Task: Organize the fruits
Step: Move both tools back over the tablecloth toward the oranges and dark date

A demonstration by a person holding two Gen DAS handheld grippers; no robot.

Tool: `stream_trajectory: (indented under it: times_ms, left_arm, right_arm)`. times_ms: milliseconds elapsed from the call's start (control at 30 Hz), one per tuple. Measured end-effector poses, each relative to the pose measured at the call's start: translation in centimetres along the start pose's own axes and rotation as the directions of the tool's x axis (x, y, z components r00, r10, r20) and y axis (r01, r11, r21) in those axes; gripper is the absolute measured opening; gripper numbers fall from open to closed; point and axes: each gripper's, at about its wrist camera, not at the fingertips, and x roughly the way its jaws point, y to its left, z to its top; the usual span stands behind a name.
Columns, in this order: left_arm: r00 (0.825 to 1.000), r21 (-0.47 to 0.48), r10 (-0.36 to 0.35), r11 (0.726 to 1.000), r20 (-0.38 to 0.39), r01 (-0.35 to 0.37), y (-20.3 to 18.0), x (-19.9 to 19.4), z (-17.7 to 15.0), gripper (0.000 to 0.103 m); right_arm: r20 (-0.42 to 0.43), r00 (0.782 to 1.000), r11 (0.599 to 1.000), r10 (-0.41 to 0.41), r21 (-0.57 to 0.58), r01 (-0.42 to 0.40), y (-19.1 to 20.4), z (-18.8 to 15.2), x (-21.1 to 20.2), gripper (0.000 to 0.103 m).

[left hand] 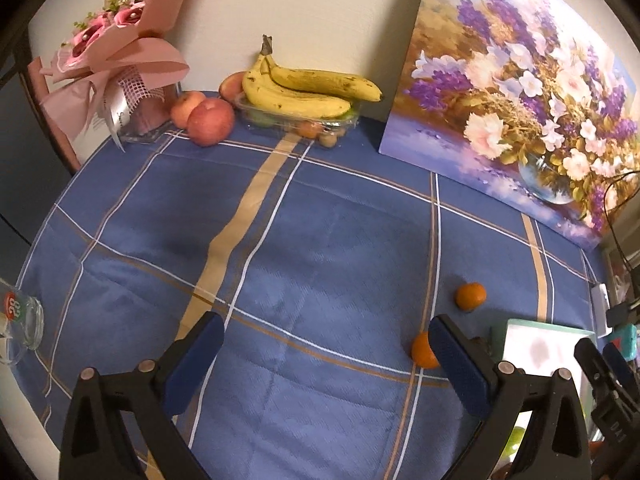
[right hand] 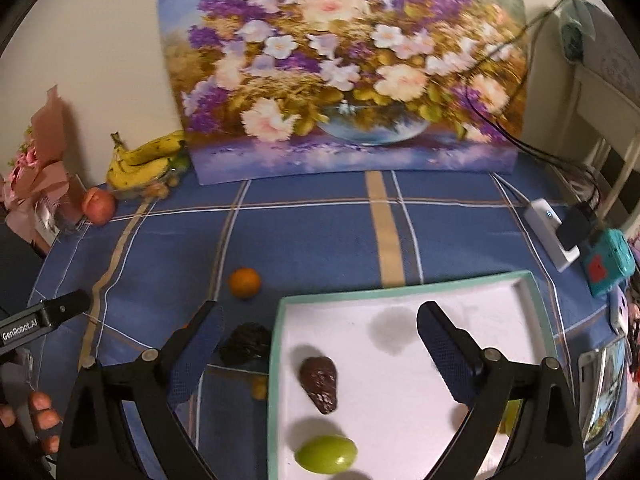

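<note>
My left gripper (left hand: 326,354) is open and empty above the blue checked cloth. Two tangerines lie to its right: one (left hand: 424,351) beside the right finger, one (left hand: 471,296) farther off. My right gripper (right hand: 318,338) is open and empty over the left edge of the white tray (right hand: 404,298). In the tray lie a dark brown fruit (right hand: 320,384) and a green fruit (right hand: 326,454). A tangerine (right hand: 244,282), a dark fruit (right hand: 244,346) and a small yellow fruit (right hand: 259,390) lie on the cloth left of the tray.
At the back left stand bananas (left hand: 304,88) on a clear box of small fruits (left hand: 304,124), apples (left hand: 210,121) and a pink bouquet (left hand: 116,52). A flower painting (right hand: 340,68) leans on the wall. A glass (left hand: 20,324) stands left. A power strip (right hand: 554,232) lies right.
</note>
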Motion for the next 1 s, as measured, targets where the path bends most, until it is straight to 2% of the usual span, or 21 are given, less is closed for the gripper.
stream_trajectory:
  times_ms: [200,433,533,833,1000]
  left_arm:
    - [1.000,0.019,-0.013,1.000,-0.004,0.013,-0.5,1.0,0.6,0.103]
    - [0.997,0.024,-0.053,0.998,-0.063,0.054,-1.6,3.3,0.7,0.103]
    - [0.994,0.027,-0.063,0.997,-0.087,0.065,-2.1,4.2,0.7,0.103]
    - [0.981,0.057,-0.076,0.995,-0.181,0.088,-4.8,7.6,-0.6,0.103]
    - [0.964,0.031,-0.128,0.990,-0.233,0.139,-5.7,9.1,-1.5,0.098]
  right_arm:
    - [0.033,0.999,0.999,0.012,-0.043,-0.011,1.4,-0.1,0.6,0.097]
    - [-0.068,0.997,0.997,0.027,-0.068,-0.032,1.8,0.3,2.2,0.097]
    - [-0.069,0.997,0.997,0.018,-0.073,-0.023,1.7,0.4,2.4,0.097]
    - [-0.119,0.991,0.988,-0.057,-0.151,0.039,1.3,0.8,4.2,0.097]
    - [-0.143,0.988,0.985,-0.067,-0.166,0.043,0.8,0.6,5.0,0.097]
